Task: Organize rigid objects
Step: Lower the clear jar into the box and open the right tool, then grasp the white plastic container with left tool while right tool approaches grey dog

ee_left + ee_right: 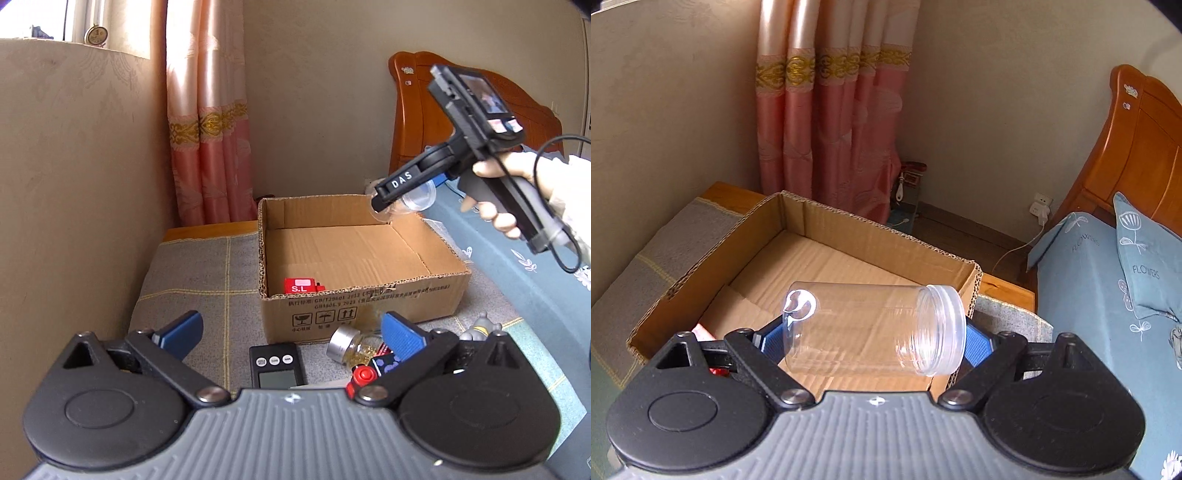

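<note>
Above the cardboard box (798, 218), clear jar (864, 325) sideways between right claw (875, 341) pads.

A clear, lidless plastic jar with a threaded rim (871, 328) is lying on its side in the air above the open brown cardboard box (827, 229), its mouth pointing to the right in the right wrist view. A small red block printed "S.L" (300, 285) is sitting inside the box against its near wall. In front of the box, a black digital scale with round buttons (277, 369) is lying flat, and a glass jar with a silver lid and gold contents (352, 345) is lying tipped over beside it.
</note>
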Motion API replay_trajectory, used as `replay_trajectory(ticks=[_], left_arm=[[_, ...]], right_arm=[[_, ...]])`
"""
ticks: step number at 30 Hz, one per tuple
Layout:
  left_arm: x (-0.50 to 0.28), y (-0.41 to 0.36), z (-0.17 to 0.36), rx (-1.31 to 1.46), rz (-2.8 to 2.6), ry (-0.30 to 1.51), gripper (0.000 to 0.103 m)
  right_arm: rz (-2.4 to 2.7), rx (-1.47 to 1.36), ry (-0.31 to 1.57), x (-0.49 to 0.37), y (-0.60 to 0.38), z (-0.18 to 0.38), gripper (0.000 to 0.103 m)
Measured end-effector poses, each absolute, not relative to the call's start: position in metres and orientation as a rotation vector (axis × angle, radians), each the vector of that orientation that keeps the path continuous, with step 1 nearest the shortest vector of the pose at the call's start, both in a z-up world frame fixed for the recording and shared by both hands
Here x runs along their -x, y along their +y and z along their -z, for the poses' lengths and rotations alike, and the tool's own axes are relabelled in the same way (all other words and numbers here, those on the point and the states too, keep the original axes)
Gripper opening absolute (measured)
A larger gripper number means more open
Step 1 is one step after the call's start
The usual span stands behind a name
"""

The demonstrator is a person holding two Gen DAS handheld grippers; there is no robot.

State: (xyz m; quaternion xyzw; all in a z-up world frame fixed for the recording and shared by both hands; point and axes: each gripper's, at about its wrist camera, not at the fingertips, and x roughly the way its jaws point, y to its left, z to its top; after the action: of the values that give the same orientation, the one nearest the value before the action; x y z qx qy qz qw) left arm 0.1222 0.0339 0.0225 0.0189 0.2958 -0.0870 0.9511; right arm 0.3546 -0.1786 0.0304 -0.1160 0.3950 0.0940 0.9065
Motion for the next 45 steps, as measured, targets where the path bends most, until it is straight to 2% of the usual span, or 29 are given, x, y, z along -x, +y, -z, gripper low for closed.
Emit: replay_trajectory(ticks=[4,24,38,45], left_arm=[[-0.112,0.035,-0.02,-0.054,0.19,0.616,0.102],[-0.097,0.028,-0.001,-0.107,0.243,0.673,0.102],[-0.082,0.036,0.012,-0.1,0.237,0.699,0.102],[-0.077,0.042,0.015,-0.097,0.221,0.707,0.102]], right_arm=[[-0.108,0.22,0.799,-0.372,-0.177,-0.022,0.103],[-0.194,0.258,0.797,-0.289,-0.164,-0.034,0.103],[-0.346,0.332,0.906,-0.245,-0.106,0.013,0.103],[-0.347,0.42,0.891,-0.223,-0.098,0.024,0.103]])
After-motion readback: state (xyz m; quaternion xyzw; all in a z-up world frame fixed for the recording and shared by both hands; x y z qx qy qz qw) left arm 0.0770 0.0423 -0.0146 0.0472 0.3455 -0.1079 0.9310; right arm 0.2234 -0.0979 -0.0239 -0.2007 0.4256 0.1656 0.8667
